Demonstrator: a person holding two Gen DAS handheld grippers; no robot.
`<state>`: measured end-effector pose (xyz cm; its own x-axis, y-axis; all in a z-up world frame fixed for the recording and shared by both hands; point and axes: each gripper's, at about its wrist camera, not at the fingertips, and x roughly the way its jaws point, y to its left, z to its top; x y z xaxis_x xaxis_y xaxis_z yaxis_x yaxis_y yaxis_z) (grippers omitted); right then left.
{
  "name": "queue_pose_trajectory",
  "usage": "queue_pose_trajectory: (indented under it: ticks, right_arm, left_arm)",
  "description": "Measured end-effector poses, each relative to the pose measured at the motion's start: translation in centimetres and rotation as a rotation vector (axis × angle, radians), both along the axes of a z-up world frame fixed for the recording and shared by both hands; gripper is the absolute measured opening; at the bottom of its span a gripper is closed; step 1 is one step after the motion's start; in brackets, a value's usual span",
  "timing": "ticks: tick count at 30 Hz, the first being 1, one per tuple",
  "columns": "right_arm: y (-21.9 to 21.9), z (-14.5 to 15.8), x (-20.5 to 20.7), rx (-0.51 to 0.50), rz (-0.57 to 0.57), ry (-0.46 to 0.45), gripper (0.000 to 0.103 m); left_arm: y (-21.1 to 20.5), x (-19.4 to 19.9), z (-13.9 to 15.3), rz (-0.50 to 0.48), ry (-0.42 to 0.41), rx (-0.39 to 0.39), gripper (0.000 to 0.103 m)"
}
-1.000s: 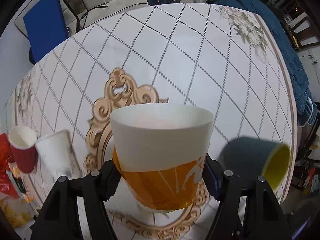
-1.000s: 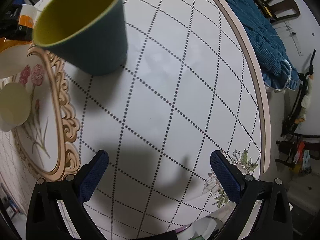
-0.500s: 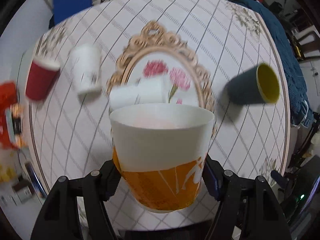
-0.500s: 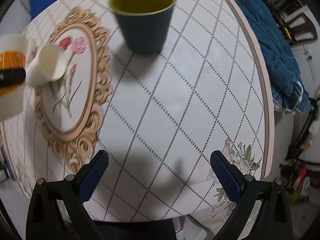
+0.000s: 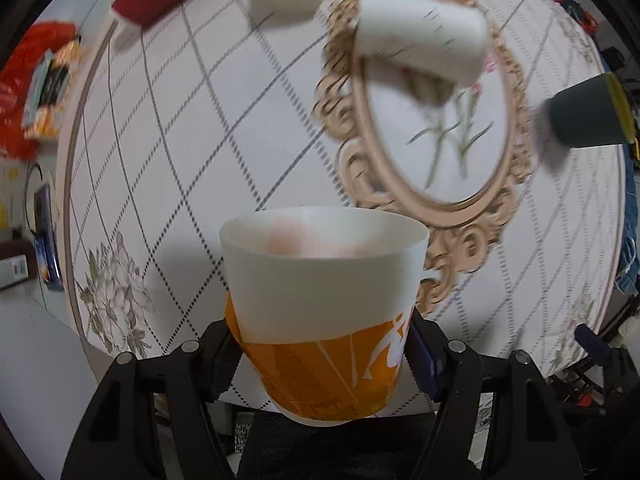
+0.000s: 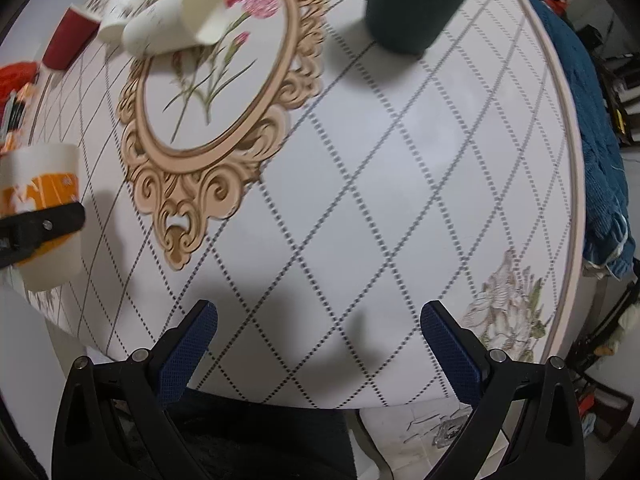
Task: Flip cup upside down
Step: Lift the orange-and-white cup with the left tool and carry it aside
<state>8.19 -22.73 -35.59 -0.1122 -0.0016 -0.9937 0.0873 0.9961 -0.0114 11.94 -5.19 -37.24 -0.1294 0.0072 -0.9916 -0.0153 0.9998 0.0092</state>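
Two grippers over a patterned counter (image 6: 400, 168): the left gripper (image 5: 324, 354) has its fingers clamped on the orange-and-white cup (image 5: 322, 312), lifted above the counter's near edge; the right gripper (image 6: 318, 332) hangs wide apart, empty, near a dark green cup (image 6: 412, 4).

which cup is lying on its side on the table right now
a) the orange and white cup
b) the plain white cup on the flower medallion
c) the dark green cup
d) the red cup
b: the white cup lies tipped over on the medallion with its open mouth facing sideways, while the green cup stands upright and the orange cup is clamped in the left hand-held gripper, off the table.
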Motion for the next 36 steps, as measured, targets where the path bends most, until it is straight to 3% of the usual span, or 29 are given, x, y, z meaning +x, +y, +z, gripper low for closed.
queue_pose_trajectory:
  ticks: [10,21,30,32,36]
  right_arm:
    - [1.9,-1.6,-0.6,-0.031,0.011,0.019,0.103]
    - [0.8,-3.6,-0.4,-0.061,-0.037,0.048,0.103]
    - [-0.1,-4.9,0.9,-0.057,-0.05,0.052,0.103]
    - [0.7,-4.7,0.9,-0.056,-0.052,0.05,0.103]
    - [1.3,-4.5,1.1,-0.055,-0.056,0.048,0.103]
  left_arm:
    - [1.6,-0.1,-3.8,0.003,0.044,0.018,0.068]
    - [0.8,1.7,-4.9,-0.051,0.05,0.027,0.069]
    - [0.5,3.6,-4.6,-0.033,0.057,0.0,0.07]
    - [1.1,4.2,-4.5,-0.028,0.068,-0.004,0.08]
    - [2.2,4.2,-4.2,-0.019,0.067,-0.01,0.082]
